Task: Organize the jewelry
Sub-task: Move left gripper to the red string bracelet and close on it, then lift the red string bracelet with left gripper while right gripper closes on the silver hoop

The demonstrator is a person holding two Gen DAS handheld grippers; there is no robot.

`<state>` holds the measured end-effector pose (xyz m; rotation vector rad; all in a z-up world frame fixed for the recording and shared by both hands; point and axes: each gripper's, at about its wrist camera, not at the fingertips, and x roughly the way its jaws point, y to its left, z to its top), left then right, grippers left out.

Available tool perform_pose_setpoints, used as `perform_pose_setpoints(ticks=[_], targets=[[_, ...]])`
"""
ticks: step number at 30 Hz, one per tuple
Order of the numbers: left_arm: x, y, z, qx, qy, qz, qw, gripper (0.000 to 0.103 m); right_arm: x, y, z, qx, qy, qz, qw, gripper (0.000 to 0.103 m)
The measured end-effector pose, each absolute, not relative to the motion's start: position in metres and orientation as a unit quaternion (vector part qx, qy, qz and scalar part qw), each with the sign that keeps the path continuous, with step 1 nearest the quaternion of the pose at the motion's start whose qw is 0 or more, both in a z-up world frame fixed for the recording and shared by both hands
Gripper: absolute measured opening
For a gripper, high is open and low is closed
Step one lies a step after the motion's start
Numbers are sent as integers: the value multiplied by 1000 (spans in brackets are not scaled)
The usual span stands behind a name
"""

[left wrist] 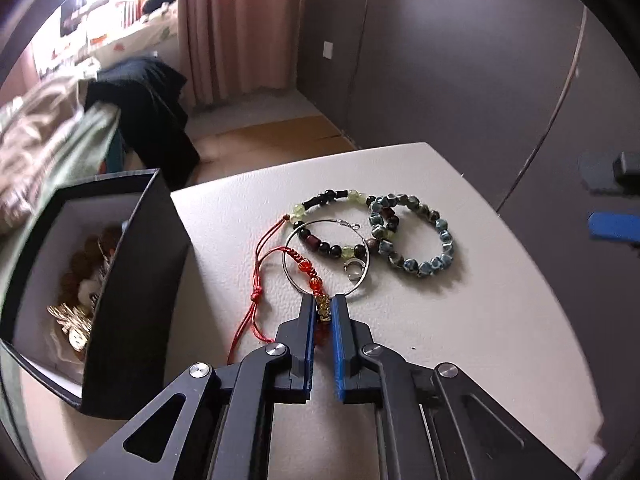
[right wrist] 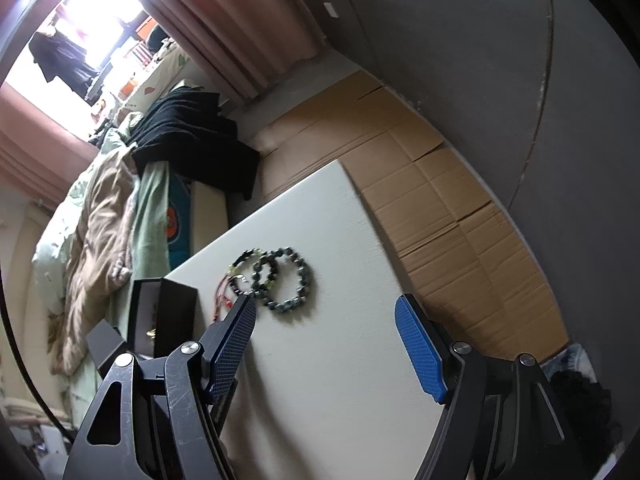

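In the lower middle of the left wrist view, our left gripper (left wrist: 323,312) has its blue-padded jaws clenched on the red braided cord bracelet with orange beads and a small gold charm (left wrist: 308,272); the charm sits right between the pads, while the knotted cord tails trail loose to the left over the white tabletop (left wrist: 460,340). We judge the bracelet light and limp, so it will dangle and swing once raised, and the hard charm is the sound place to pinch, since the thin cord could slip through. Its beaded stretch lies across the thin silver wire hoop (left wrist: 326,260), which may snag and drag along. Just beyond, the dark and pale-green beaded bracelet (left wrist: 332,224) overlaps the blue-grey ceramic bead bracelet (left wrist: 416,236). The open black jewelry box with white lining (left wrist: 120,264) stands at left, already holding pieces. Our right gripper (right wrist: 324,312) hangs above the table, jaws spread wide and holding nothing.
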<state>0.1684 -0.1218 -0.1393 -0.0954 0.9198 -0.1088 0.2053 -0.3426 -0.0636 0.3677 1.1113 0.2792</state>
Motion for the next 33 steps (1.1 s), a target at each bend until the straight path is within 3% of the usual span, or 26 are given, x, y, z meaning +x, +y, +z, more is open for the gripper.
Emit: perform_pose_setpoints(ticks=[9, 19, 27, 33], targets=[[153, -91, -106, -106, 417, -68, 900, 8, 206, -309, -78, 166, 538, 157, 811, 70], [130, -58, -63, -155, 373, -76, 912, 8, 212, -262, -106, 179, 565, 187, 784, 39], [120, -29, -47, -190, 352, -70, 914, 8, 218, -232, -108, 130, 542, 196, 807, 35], [117, -4, -37, -217, 336, -65, 914, 8, 228, -229, -121, 161, 554, 196, 793, 33]])
